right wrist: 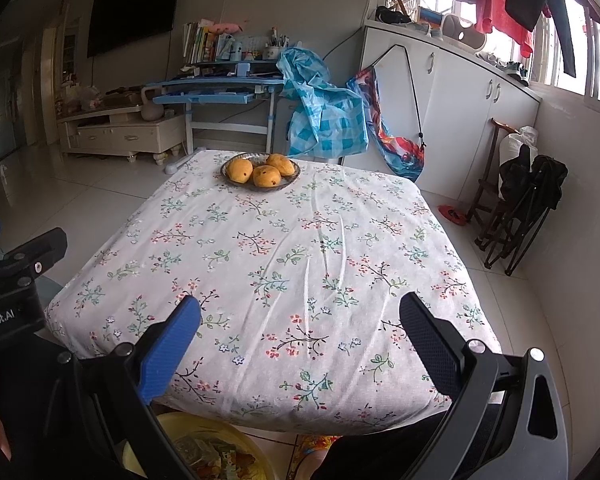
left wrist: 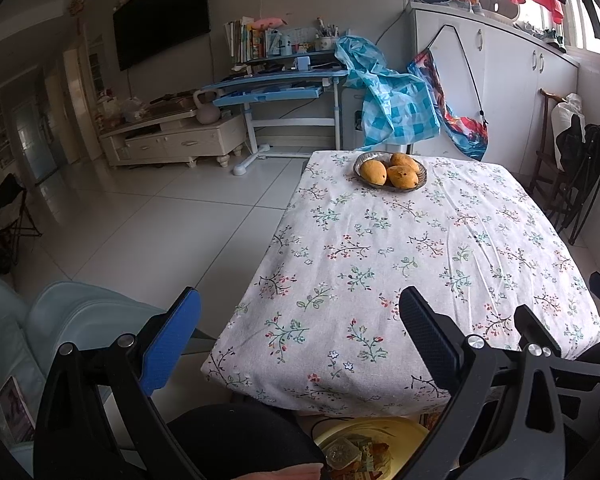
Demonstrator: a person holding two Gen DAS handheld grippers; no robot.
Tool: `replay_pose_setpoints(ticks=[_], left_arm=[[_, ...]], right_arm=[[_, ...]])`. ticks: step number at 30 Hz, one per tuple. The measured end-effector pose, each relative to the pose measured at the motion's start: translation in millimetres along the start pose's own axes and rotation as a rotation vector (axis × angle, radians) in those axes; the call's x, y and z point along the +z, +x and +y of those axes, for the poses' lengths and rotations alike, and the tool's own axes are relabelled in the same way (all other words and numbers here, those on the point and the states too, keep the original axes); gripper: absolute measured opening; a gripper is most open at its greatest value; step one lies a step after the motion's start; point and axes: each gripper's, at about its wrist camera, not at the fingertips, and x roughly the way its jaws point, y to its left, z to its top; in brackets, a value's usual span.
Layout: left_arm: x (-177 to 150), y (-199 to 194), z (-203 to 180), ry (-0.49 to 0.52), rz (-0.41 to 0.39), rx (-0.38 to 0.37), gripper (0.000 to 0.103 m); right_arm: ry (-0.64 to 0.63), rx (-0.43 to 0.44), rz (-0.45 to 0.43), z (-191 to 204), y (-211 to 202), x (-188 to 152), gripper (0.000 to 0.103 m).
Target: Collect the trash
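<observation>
The floral table [right wrist: 284, 264] lay bare beyond our near edge; both grippers [left wrist: 300, 336] [right wrist: 300, 336] gaped wide above the yellow basin [left wrist: 380, 430] of wrappers.

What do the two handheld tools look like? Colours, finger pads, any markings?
Both tools match: matte black frames with triangular cut-outs and silver bolt heads. On the left tool and the right tool, one finger carries a blue textured pad, the other a black textured pad. The right wrist view shows the left tool's black body with white "Robot.AI" lettering. No cables visible.
</observation>
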Motion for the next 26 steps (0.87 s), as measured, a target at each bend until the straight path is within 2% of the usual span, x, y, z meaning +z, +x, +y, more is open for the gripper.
replay_pose_setpoints(ticks=[7,12,15,21,26], left_arm=[[2.5,-5.3,-3.3,0.011,-0.005,-0.004,0.096],[3.2,-15.0,4.2,-0.011,-0.067,-0.041,0.096],[5.7,-10.6,4.8,0.006,-0.044,-0.042,0.096],[17.5,6.8,1.9,0.062,0.015,-0.109,0.096],[28.6,26.0,-1.1,0.066,0.038,-0.122,0.096]], right_arm=[[-0.004,-0.002,0.005,-1.5,1.0,-2.2,0.095],[0.0,-0.005,0.017,-4.6,4.8,-3.9,0.095],[0.007,-0.004,0.038,-10.1,10.5,-3.3,0.095],[0.024,-0.001,0.122,-24.8,40.8,4.7,0.095],[0.038,-0.016,0.247,-51.3,96.5,17.4,0.095]])
